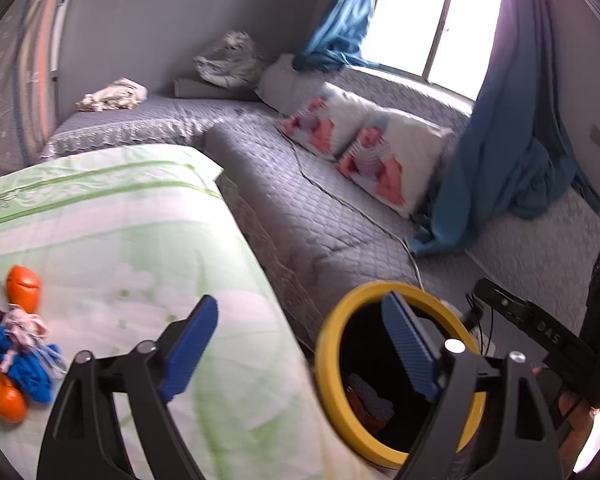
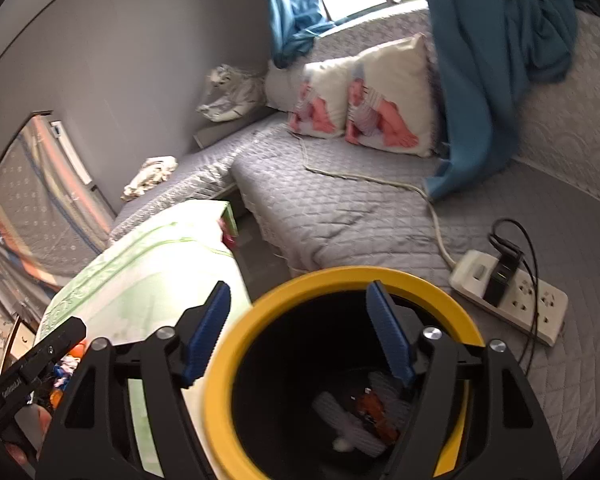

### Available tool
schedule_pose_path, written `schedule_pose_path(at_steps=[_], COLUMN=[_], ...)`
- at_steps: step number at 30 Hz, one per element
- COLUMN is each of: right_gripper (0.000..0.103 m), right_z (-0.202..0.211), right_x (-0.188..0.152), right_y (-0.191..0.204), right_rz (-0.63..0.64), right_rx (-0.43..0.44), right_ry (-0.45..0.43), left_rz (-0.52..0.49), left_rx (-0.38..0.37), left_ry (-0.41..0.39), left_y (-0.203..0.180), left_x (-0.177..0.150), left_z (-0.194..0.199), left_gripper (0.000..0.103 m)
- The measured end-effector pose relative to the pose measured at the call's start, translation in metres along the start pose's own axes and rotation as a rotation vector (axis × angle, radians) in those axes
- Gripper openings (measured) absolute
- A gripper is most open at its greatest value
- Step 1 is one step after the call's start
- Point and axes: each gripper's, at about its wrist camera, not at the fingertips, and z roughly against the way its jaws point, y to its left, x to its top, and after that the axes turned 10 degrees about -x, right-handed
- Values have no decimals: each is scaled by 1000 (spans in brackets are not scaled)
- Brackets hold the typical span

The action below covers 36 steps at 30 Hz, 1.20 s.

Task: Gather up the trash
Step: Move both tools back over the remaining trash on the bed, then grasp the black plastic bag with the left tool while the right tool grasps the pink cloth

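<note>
Trash is my concern, and some of it already lies in the bin (image 2: 340,360): looking down past my right tool (image 2: 298,332), I make out pale crumpled pieces and a brownish scrap (image 2: 374,412) at the dark bottom. That tool hangs over the yellow rim with its blue pads wide apart and nothing between them, so I judge that a drop has been made and the tool is free.

My left tool (image 1: 300,348) is also spread wide and empty. It straddles the edge of the bench (image 1: 140,240), which wears a green and white cloth, with the bin just beside it on the right.

What is left sits at the bench's near left corner, seen clearly only from the left camera: two orange pieces (image 1: 23,288), a blue crumpled wad (image 1: 36,368) and a pinkish scrap (image 1: 24,320), bunched together and touching. I judge the job partly done, with that heap to fetch.

The right camera catches only a sliver of that heap behind the other tool, but it alone shows the bin's contents and a white power strip (image 2: 508,296) on the grey bed beyond. Farther off, both show two printed pillows (image 1: 364,148) and blue curtains (image 1: 500,152) by the window.
</note>
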Motion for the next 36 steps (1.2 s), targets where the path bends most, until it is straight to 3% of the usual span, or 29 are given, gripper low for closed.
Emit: schedule_pose_path(at_steps=[9,20,36], right_gripper=[84,88,89], right_z=[22,33,26], right_x=[9,-3,-54], right_y=[64,156,283], right_rz=[102,240,457], right_rx=[101,228,374], right_ry=[-59,-60,14], left_rz=[87,155,337], left_rx=[119,318,485], left_ry=[-109,-214,-270], left_y=[64,144,233], left_x=[18,24,1], left_z=[60,138,198], left_gripper=[91,94,95])
